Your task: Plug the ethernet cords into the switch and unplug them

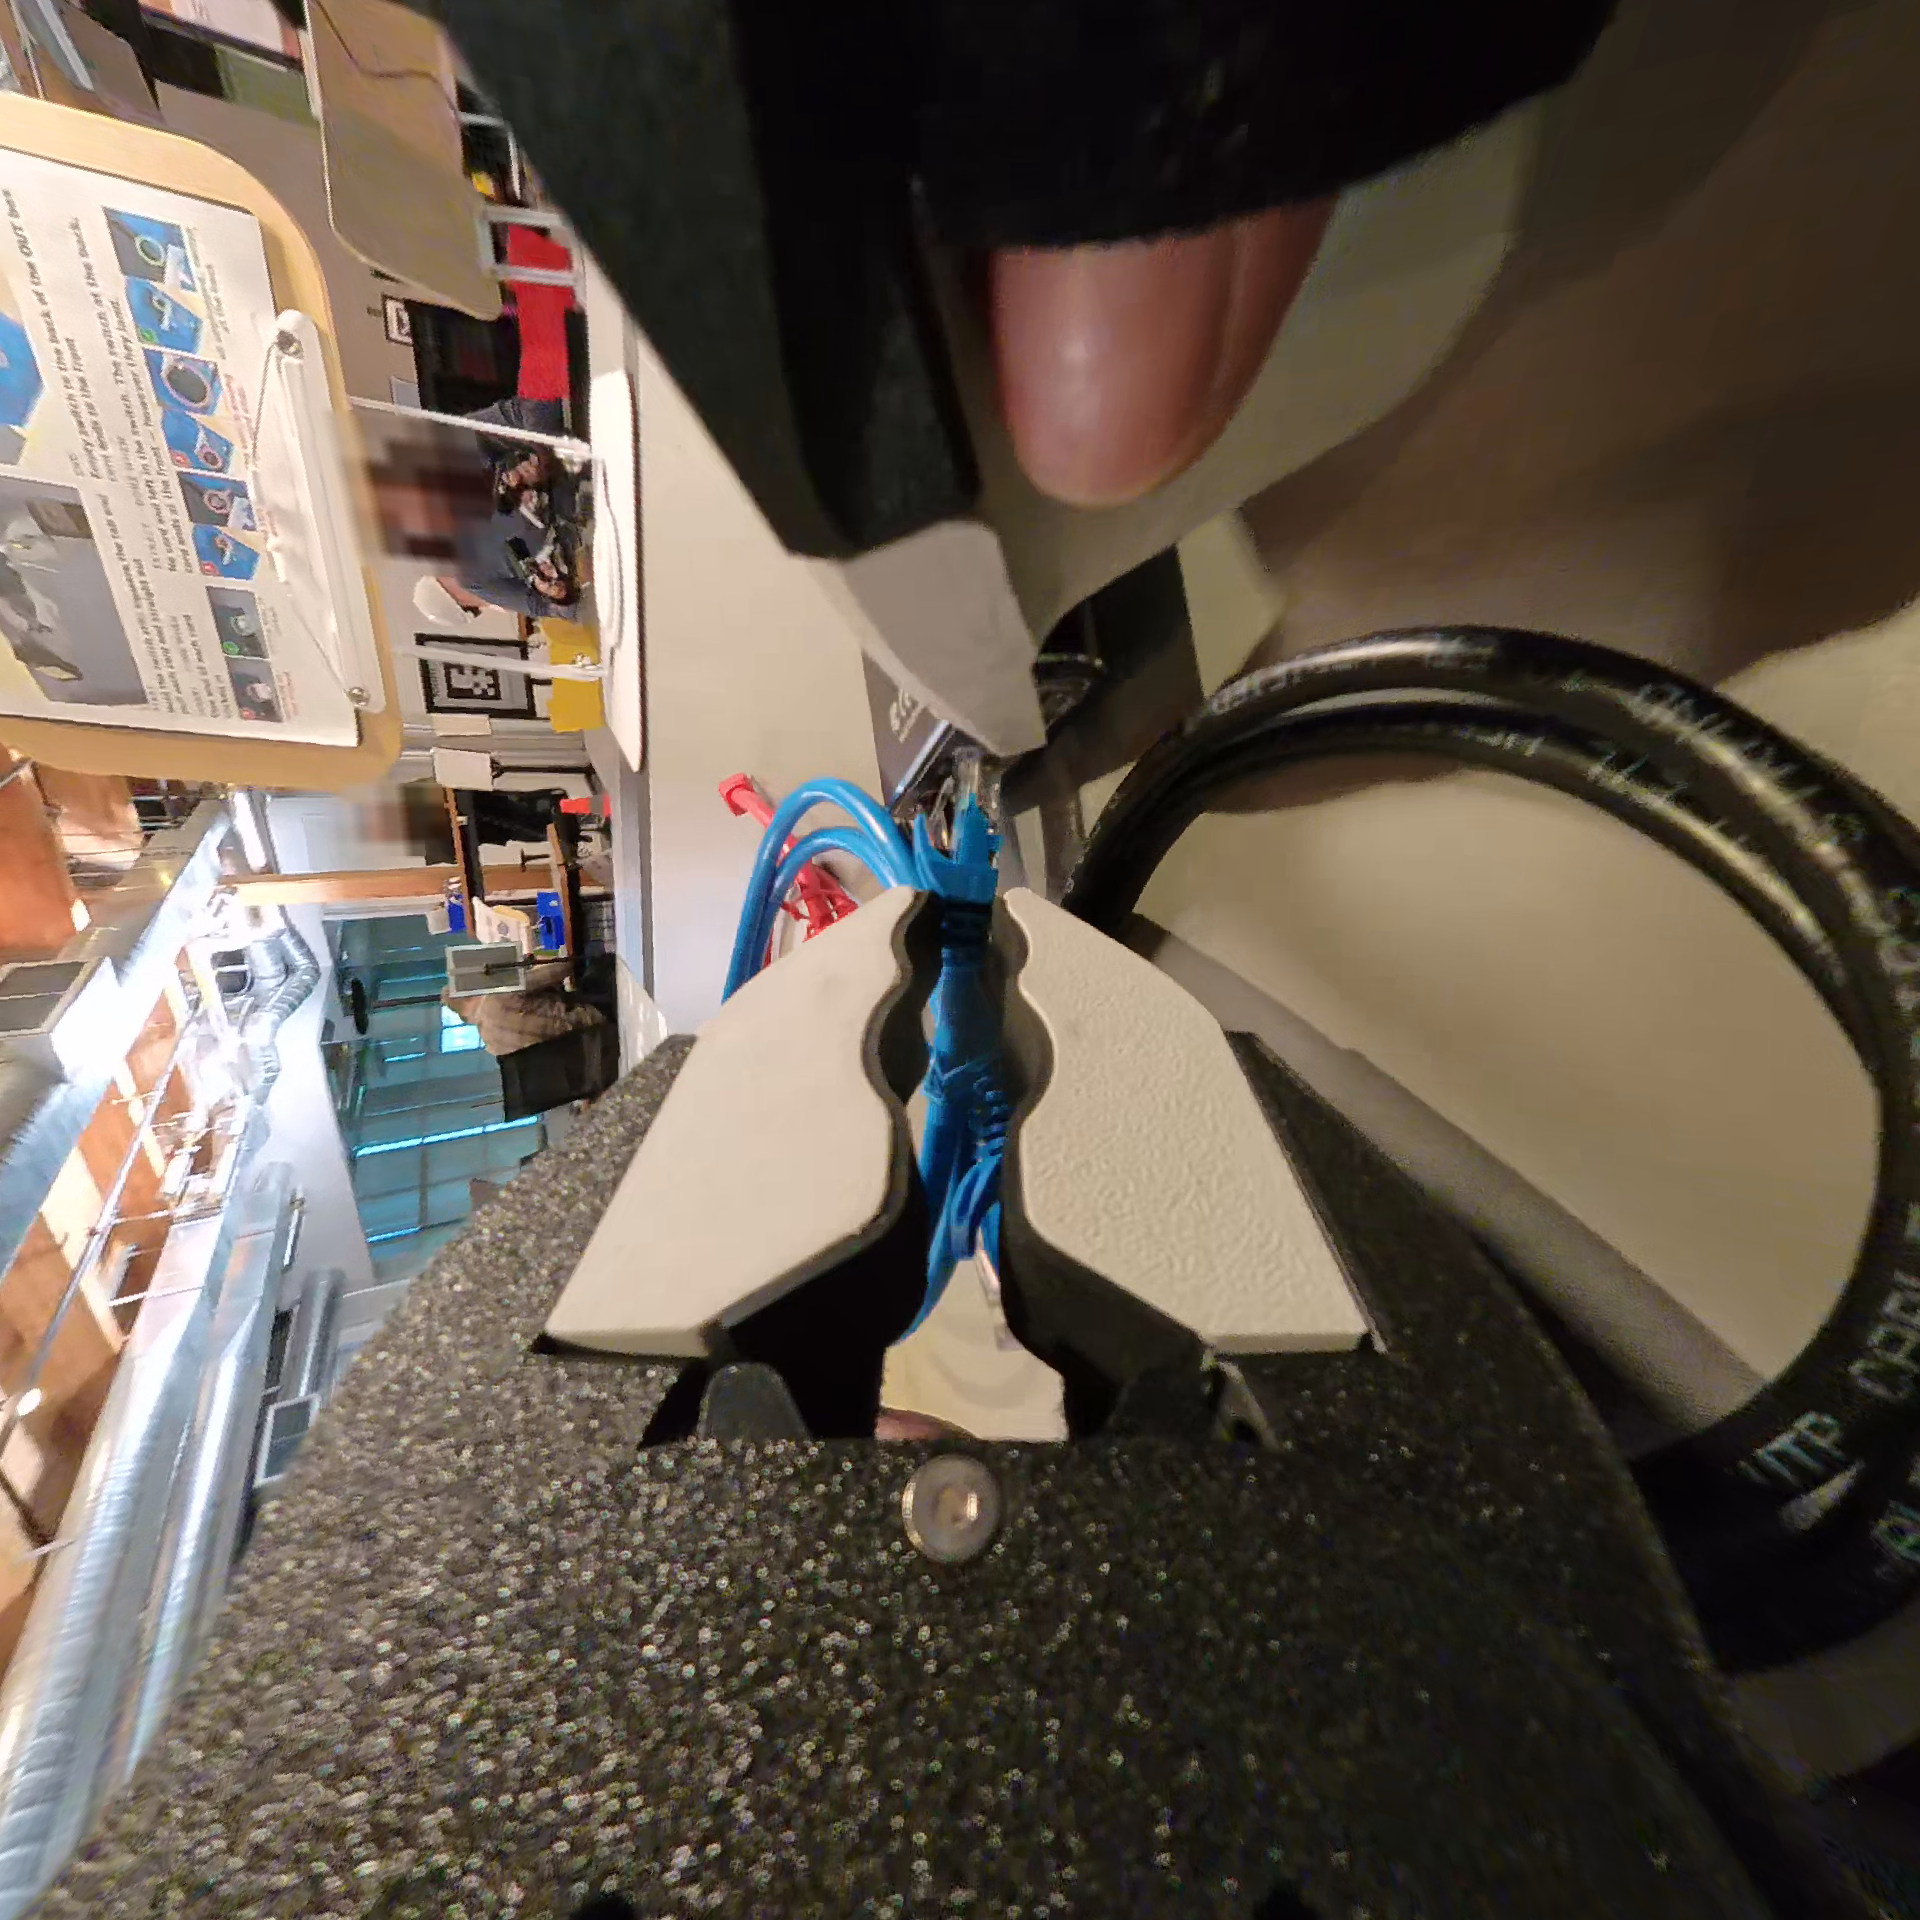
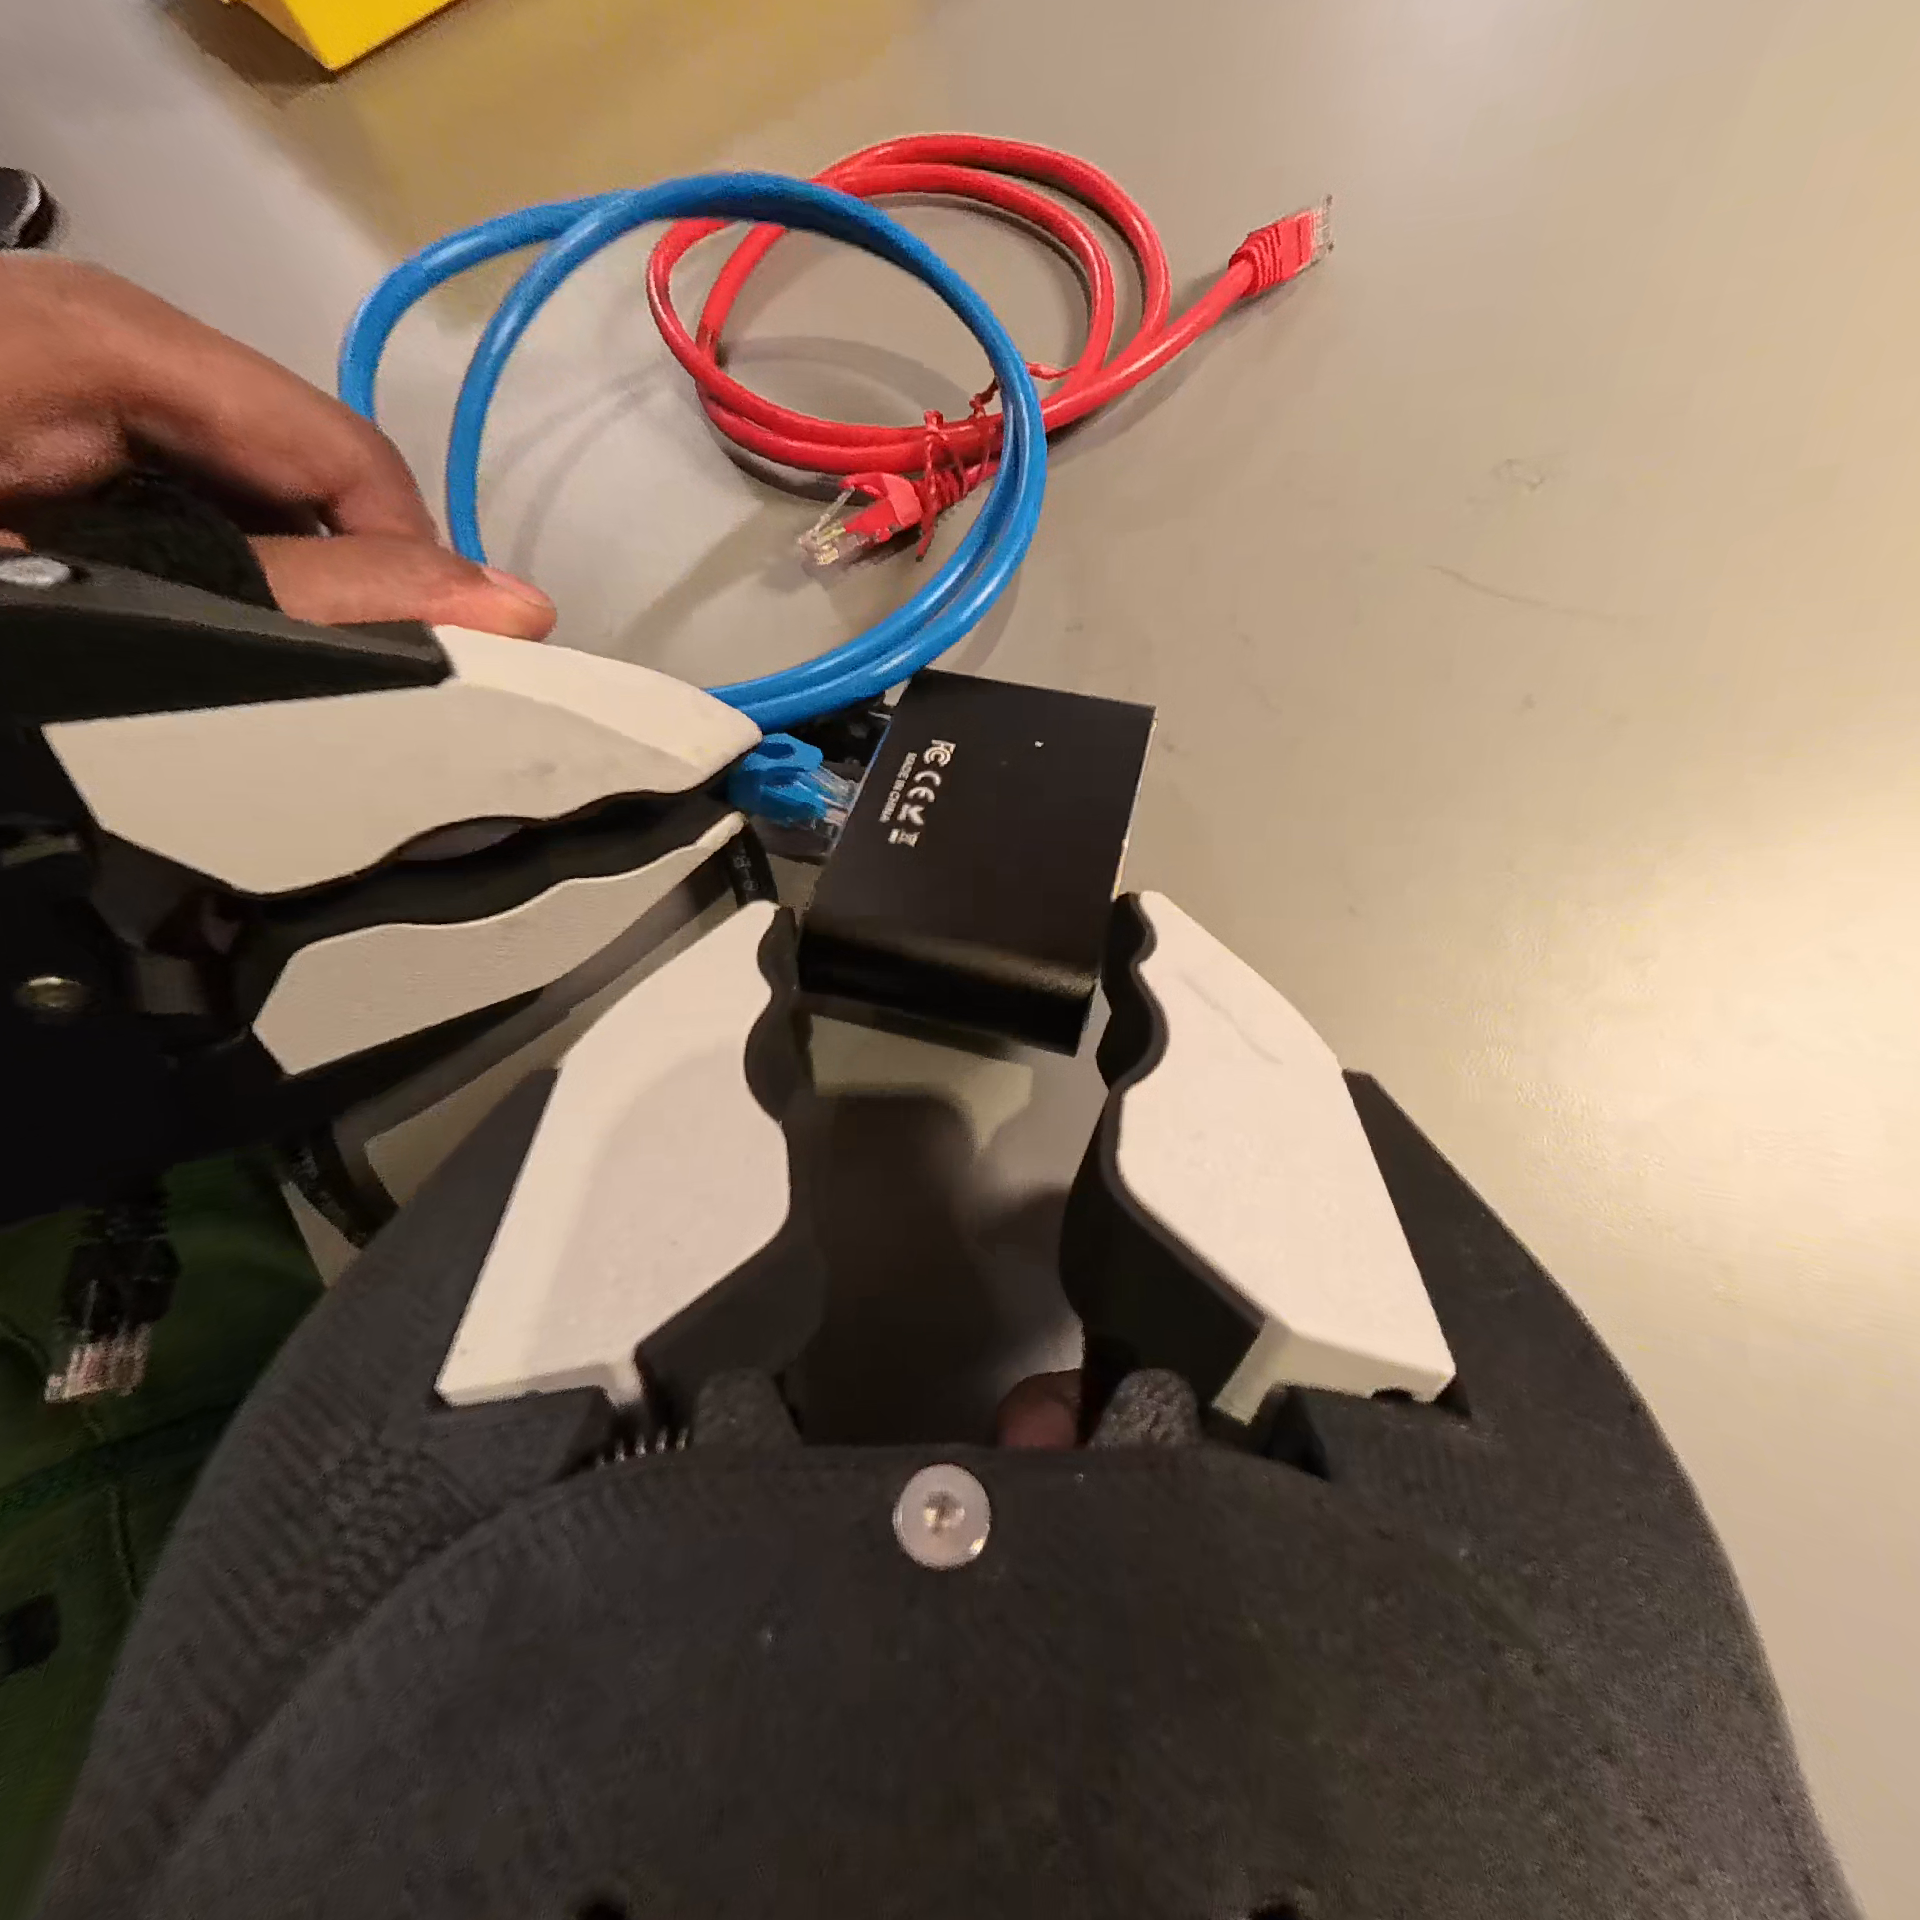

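Observation:
My right gripper (image 2: 951, 925) is shut on the black switch (image 2: 987, 831) and holds it by its two sides, tilted above the table. My left gripper (image 1: 961, 904) is shut on the blue ethernet cord (image 1: 966, 857) just behind its plug. It also shows in the right wrist view (image 2: 732, 790), coming in from the left. The blue plug (image 2: 795, 795) is at the switch's port side (image 1: 914, 727); how deep it sits I cannot tell. The blue cord's loop (image 2: 1013, 416) lies on the table. A red cord (image 2: 1132, 249) lies coiled behind it, both plugs free.
A black cord (image 1: 1662, 790) loops close to the left gripper; its plug (image 2: 99, 1340) hangs at the lower left. A hand (image 2: 260, 436) grips the left tool. The beige table (image 2: 1507, 675) stretches to the right. A yellow object (image 2: 332, 26) sits at the far edge. Spacing between my two grippers at the tips: around 5 cm.

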Demonstrator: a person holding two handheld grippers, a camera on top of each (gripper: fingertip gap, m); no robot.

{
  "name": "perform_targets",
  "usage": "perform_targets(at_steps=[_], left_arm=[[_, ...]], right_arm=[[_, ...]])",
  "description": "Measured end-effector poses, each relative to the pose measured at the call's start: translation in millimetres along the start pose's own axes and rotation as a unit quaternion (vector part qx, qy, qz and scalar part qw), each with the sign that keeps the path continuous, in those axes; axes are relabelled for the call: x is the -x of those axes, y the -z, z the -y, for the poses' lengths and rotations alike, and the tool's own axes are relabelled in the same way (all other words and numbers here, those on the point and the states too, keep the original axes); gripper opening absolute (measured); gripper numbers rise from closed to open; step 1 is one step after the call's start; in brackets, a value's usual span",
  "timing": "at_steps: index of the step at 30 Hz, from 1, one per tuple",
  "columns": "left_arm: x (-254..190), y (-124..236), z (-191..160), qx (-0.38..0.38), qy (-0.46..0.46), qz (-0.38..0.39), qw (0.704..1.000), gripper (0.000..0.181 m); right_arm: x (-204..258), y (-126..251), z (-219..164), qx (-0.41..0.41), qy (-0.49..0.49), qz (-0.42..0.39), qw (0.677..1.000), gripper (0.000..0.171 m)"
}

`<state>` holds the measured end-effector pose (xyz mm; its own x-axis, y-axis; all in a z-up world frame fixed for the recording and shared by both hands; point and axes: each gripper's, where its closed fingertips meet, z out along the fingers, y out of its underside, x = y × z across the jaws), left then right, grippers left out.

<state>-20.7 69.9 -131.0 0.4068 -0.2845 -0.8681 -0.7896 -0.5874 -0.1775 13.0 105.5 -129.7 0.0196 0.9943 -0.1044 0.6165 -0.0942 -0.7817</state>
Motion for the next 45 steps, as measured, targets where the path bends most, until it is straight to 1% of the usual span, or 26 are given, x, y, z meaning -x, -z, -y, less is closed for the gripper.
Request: perform_targets(at_steps=[6,9,13,17,21,23,25,30,33,37,41,45], left_arm=[[1.0,-2.7,2.2,-0.029,0.02,-0.005,0.999,0.01],[1.0,-3.1,1.9,-0.029,0.024,-0.008,0.999,0.01],[-0.7,-2.4,0.8,-0.033,0.027,-0.009,0.999,0.01],[-0.4,-2.4,0.9,-0.031,0.017,-0.003,0.999,0.01],[0.3,-3.3,1.6,-0.028,-0.003,0.002,1.0,0.01],[1.7,-3.0,1.0,-0.027,-0.01,0.004,1.0,0.01],[2.6,-3.0,-1.3,-0.026,-0.013,0.001,1.0,0.01],[12.9,0.6,-5.5,-0.042,-0.01,0.007,0.999,0.01],[16.3,3.8,-5.4,-0.038,-0.024,0.012,0.999,0.01],[9.3,4.4,-3.1,-0.012,-0.051,-0.007,0.999,0.01],[8.8,0.5,-1.8,0.021,-0.052,-0.002,0.998,0.01],[8.1,-0.8,0.4,0.012,-0.035,0.01,0.999,0.01]], right_arm=[[-2.1,-2.2,-1.6,0.008,-0.012,0.0,1.0,0.057],[-2.3,-3.5,-2.6,0.013,-0.01,-0.001,1.0,0.057],[-3.2,-2.9,-9.6,0.036,0.035,-0.016,0.999,0.059],[-8.3,-1.2,-21.5,0.075,0.059,-0.052,0.994,0.068],[-12.5,-9.5,-15.8,0.071,0.062,-0.079,0.992,0.063],[-16.1,-11.7,-12.9,0.068,0.065,-0.087,0.992,0.057],[-15.6,-13.2,-9.9,0.058,0.068,-0.075,0.993,0.057],[-12.4,-8.1,-2.9,0.027,0.032,-0.029,0.999,0.057],[-10.1,-1.0,3.1,0.007,0.014,-0.007,1.0,0.057],[-8.7,4.2,7.0,-0.004,0.006,0.004,1.0,0.056],[-8.9,4.2,7.5,-0.008,-0.003,0.005,1.0,0.056],[-10.5,5.3,6.0,-0.013,-0.019,0.018,1.0,0.055]])
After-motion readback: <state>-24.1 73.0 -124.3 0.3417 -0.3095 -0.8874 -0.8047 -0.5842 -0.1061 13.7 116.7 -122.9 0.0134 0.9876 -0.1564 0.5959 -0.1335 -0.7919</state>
